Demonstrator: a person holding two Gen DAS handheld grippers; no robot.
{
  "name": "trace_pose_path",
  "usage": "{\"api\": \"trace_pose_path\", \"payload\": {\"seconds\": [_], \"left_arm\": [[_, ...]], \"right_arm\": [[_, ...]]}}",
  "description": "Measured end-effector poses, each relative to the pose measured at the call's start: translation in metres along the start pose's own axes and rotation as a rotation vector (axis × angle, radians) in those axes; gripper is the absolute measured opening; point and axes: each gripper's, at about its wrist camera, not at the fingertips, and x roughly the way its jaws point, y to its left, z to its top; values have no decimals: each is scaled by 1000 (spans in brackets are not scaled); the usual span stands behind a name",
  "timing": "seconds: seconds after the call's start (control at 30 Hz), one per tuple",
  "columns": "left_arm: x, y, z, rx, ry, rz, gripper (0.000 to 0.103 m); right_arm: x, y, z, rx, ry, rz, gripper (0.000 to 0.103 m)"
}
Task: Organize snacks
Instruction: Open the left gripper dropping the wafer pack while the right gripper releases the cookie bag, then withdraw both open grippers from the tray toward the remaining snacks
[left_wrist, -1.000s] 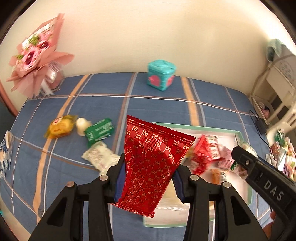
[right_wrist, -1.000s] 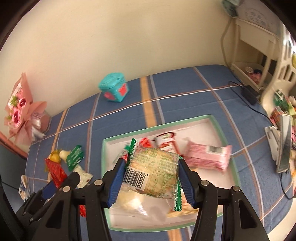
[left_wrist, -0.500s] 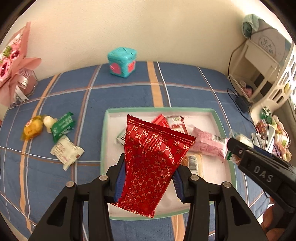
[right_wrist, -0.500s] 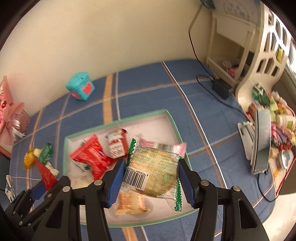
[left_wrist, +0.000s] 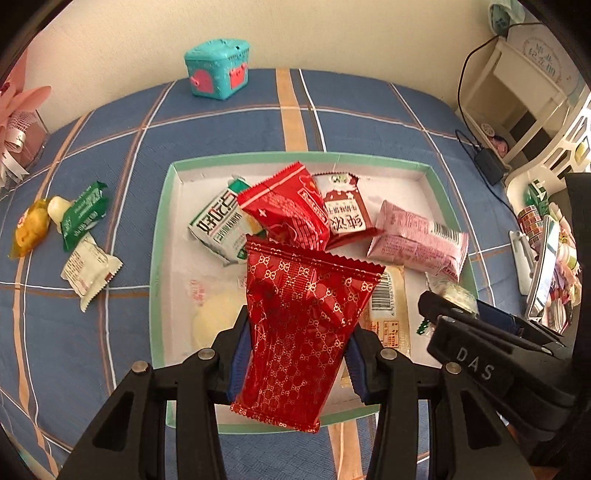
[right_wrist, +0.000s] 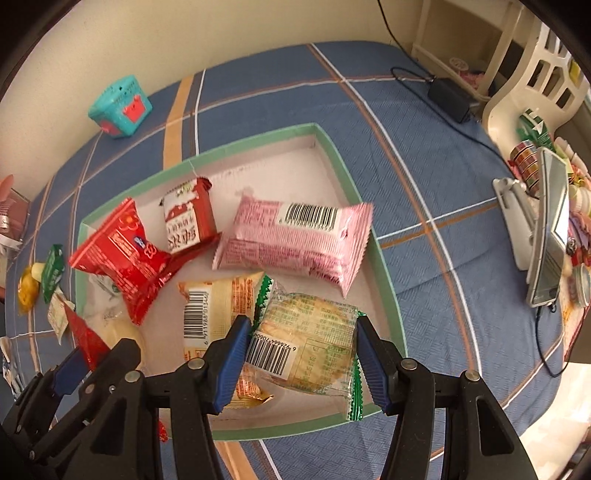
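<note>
**Both packets over tray — drop risks**

My left gripper (left_wrist: 295, 354) is clamped on red foil packet (left_wrist: 306, 321), lower centre of frame, above tray (left_wrist: 162, 206). My right gripper (right_wrist: 299, 354) pinches clear cracker pack (right_wrist: 306, 343) over tray's lower right corner. Risks: cracker pack lands on rim, slides out; red packet piles onto others, tips over edge.

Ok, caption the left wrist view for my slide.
Left gripper holds a red packet above the snack-filled tray.
</note>
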Motion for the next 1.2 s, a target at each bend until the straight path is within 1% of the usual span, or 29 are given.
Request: {"api": "trace_pose_path", "payload": {"seconds": [0.13, 0.3, 0.47, 0.57, 0.73, 0.87, 1.1, 1.2], "left_arm": [[0, 0, -1, -8, 9, -11, 48], [-5, 4, 2, -26, 2, -14, 59], [-20, 7, 5, -33, -33, -32, 61], [-29, 15, 9, -55, -56, -27, 61], [-40, 42, 16, -109, -90, 20, 61], [-47, 70, 18, -153, -107, 84, 61], [-57, 110, 18, -199, -131, 164, 62], [-60, 121, 18, -221, -135, 182, 62]], "right_arm": [[2, -2, -2, 19, 12, 10, 63], [-2, -5, 3, 40, 0, 28, 66], [-15, -2, 6, 38, -28, 44, 67], [-29, 3, 7, 28, -66, 41, 67], [-54, 17, 6, -10, -129, 44, 67], [-65, 38, 2, -64, -157, 44, 67], [-69, 73, -6, -132, -166, 70, 67], [-67, 89, -10, -154, -163, 87, 67]]}}
